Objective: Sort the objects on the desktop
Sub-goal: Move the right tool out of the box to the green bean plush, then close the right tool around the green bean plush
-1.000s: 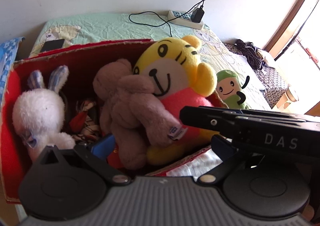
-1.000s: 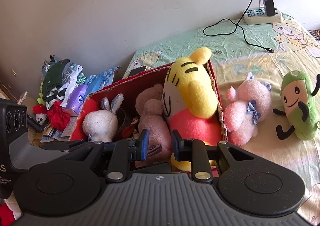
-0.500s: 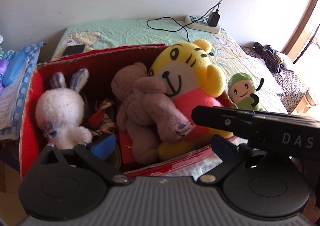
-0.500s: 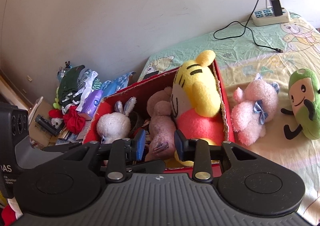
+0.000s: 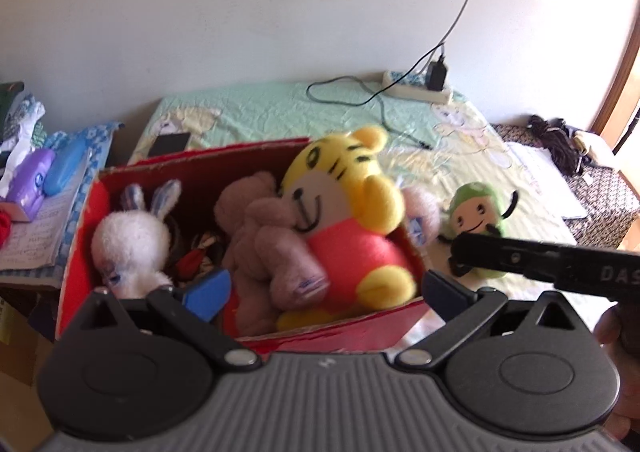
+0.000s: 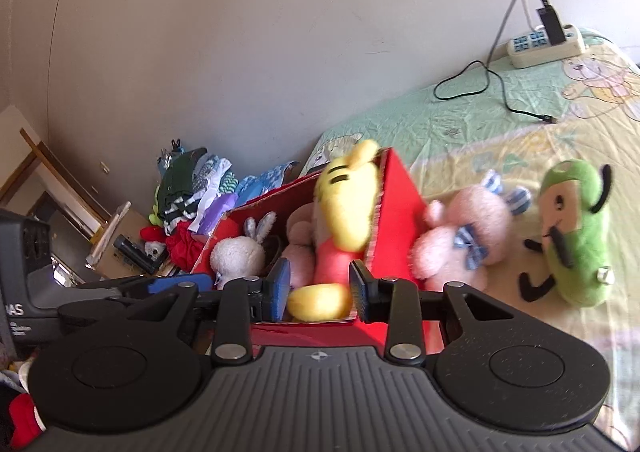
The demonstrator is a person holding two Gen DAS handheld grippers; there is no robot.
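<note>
Both grippers are empty: left gripper (image 5: 320, 290) wide open, right gripper (image 6: 318, 288) partly open. Ahead of both stands the red box (image 6: 400, 192), already holding toys. Right of it lie the pink toy (image 6: 464, 236) and green toy (image 6: 580, 232). Approach the pink toy squarely; grip its body, not its bow.

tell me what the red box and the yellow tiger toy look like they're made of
Red box: looks like cardboard with a matte red skin; the ragged rim shows a brown core. Yellow tiger toy: soft plush fabric, fuzzy and matte, apparently stuffed, with dark stitched-looking stripes and face lines. Blur hides finer texture.
</note>
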